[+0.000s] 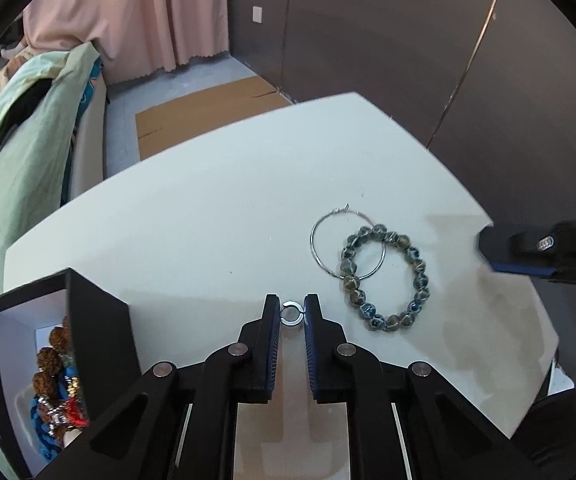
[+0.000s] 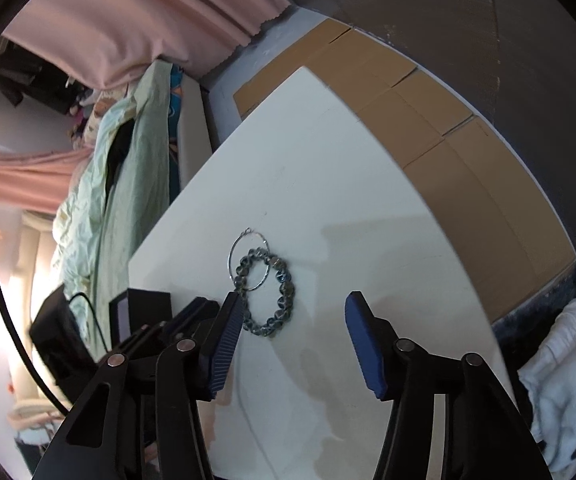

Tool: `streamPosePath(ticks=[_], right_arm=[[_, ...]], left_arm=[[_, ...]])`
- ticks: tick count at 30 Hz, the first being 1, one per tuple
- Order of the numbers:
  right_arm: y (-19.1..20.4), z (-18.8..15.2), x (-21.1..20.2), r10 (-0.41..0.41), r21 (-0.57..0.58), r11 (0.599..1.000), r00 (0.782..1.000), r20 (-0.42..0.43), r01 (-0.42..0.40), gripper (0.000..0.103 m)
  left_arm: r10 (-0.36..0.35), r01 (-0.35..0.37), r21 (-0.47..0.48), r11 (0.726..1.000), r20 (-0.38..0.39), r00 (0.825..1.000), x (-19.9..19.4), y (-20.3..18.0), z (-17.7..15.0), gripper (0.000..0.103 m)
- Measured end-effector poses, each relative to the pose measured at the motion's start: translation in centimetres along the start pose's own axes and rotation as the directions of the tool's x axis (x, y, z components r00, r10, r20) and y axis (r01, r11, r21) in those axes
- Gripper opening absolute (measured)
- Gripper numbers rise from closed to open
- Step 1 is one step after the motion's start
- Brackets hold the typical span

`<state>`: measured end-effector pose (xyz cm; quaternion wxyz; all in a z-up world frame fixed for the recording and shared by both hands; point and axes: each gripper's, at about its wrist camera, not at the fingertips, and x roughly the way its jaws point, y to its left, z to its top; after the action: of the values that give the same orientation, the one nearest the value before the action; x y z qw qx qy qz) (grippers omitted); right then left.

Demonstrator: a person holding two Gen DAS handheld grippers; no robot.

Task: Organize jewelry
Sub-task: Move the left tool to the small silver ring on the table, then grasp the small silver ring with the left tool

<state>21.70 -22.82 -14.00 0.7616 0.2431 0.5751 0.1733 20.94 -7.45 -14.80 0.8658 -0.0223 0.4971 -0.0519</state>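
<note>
A small silver open ring (image 1: 291, 314) lies on the white table (image 1: 208, 220), and my left gripper (image 1: 291, 307) is shut on it, blue pads against both its sides. To the right lie a blue-grey beaded bracelet (image 1: 349, 268) and a thin wire hoop (image 1: 312, 240), overlapping each other. In the right wrist view the bracelet (image 2: 284, 276) and the hoop (image 2: 230, 260) sit just beyond my right gripper (image 2: 293, 300). It stands open over the table with nothing between its fingers. A black jewelry box (image 1: 96, 320) at the left holds brown beads (image 1: 48, 360) and other pieces.
The right gripper's black body (image 1: 547, 244) reaches in from the right edge of the left wrist view. A bed with pale green bedding (image 1: 16, 152) stands left of the table. Flattened cardboard (image 2: 447, 140) covers the floor beyond it. A dark wall (image 1: 367, 40) stands behind.
</note>
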Motion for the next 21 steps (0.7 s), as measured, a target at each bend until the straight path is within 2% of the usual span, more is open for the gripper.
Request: streamPosePath(ticks=[7,15,21], right_arm=[[1.5,0.3,1.7,-0.091,-0.073,0.993,0.996,-0.005,0.090,0.052],[4.7,0.1,3.7,-0.241,-0.209,0.947,0.970,0.036,0.243,0.052],[6.7,-0.2,4.9,-0.397,-0.299,0.862,0.912,0.102,0.409,0.045]], left_arm=[[-0.006,0.009,-0.043,0.999,0.063,0.998,-2.6,1.6,0.3,0.013],[0.003,0.010,-0.110,0.994,0.116,0.993,-5.1,4.3,0.4,0.013],[0.016,0.004,-0.139,0.990,0.144,0.989,-6.7,5.8,0.2,0.013]])
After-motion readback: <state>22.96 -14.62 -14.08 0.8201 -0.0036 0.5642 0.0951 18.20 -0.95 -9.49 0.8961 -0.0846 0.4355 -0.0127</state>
